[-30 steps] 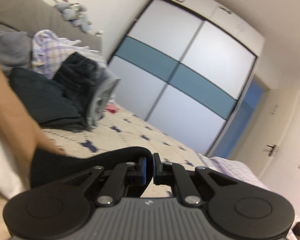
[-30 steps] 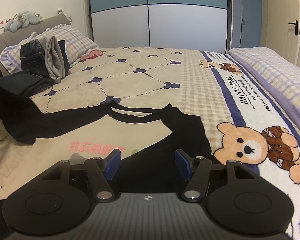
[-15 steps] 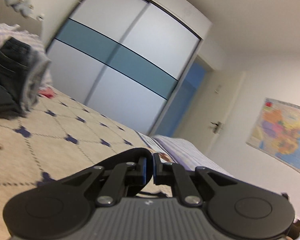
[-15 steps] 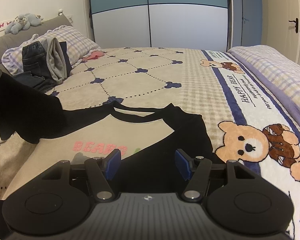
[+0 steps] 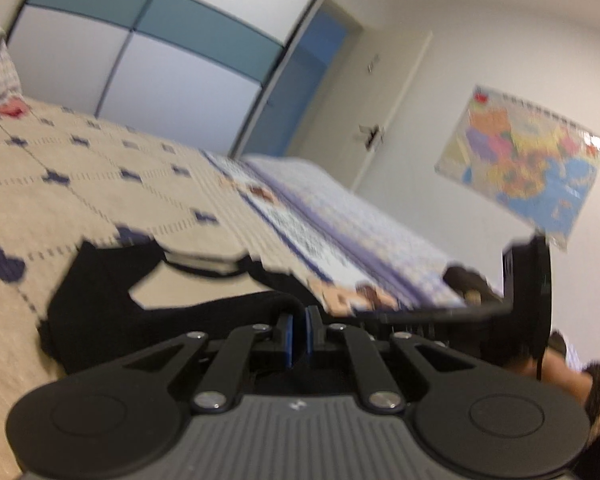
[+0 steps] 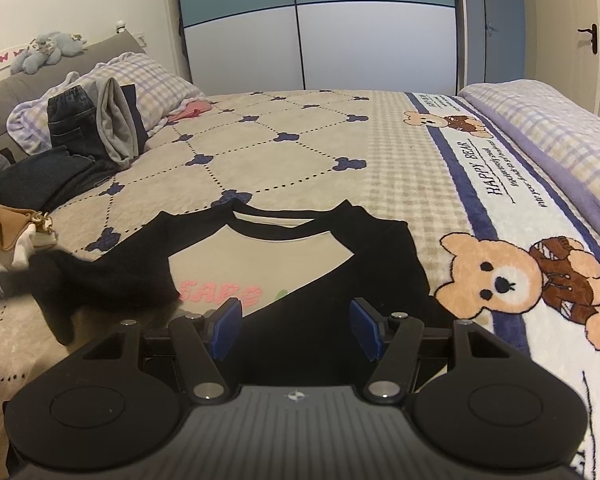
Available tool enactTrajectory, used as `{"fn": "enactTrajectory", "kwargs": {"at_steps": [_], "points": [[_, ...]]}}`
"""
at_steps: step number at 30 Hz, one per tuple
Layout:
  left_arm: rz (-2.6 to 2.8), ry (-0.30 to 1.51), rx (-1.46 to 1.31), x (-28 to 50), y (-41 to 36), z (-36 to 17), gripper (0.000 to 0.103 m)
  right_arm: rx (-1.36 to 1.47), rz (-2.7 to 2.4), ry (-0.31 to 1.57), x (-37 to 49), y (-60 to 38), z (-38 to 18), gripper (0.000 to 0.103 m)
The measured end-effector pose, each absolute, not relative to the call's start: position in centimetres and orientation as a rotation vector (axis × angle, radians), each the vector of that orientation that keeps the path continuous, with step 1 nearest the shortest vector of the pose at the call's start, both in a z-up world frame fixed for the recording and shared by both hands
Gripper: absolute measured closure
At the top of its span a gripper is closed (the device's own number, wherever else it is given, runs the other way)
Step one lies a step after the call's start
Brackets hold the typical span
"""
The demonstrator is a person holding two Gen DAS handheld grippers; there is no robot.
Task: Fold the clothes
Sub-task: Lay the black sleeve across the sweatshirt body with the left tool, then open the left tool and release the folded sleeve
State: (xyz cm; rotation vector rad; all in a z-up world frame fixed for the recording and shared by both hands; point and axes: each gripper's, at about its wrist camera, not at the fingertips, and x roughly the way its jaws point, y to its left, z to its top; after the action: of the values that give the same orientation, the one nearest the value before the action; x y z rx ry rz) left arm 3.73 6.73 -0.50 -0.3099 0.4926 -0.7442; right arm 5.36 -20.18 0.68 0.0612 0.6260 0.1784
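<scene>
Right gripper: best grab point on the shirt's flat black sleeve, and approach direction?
Probably the outer edge of the black sleeve that lies flat beside the printed bear. Come in low from the bear side, since only that free edge offers the open right gripper a lip. The left gripper is already pinching the other sleeve.

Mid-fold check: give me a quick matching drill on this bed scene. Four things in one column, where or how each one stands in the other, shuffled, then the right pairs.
Things:
1. left gripper
2. right gripper
3. plush toy
4. folded clothes pile

States or places:
A. on the headboard ledge
B. open, above the black lower part of the shirt
C. leaning against the checked pillow
D. shut on the shirt's black sleeve

Pairs: 1-D, 2-B, 3-A, 4-C
</scene>
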Motion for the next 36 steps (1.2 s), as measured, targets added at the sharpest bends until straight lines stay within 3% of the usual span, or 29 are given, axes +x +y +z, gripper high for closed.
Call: {"fn": "enactTrajectory", "kwargs": {"at_steps": [13,28,36], "points": [[-0.734,0.681,-0.241,3.3,4.6,-4.9,0.095,0.039,0.281,0.688,5.4,-17.0,-0.3,0.041],[-0.682,0.783,-0.376,1.3,7.5,-4.0,0.052,0.091,0.342,0.725,5.4,-16.3,-0.3,0.041],[-0.506,0.821,-0.726,3.7,11.2,-5.9,0.053,0.104,0.348,0.730,5.7,-15.8,-0.3,0.041]]}}
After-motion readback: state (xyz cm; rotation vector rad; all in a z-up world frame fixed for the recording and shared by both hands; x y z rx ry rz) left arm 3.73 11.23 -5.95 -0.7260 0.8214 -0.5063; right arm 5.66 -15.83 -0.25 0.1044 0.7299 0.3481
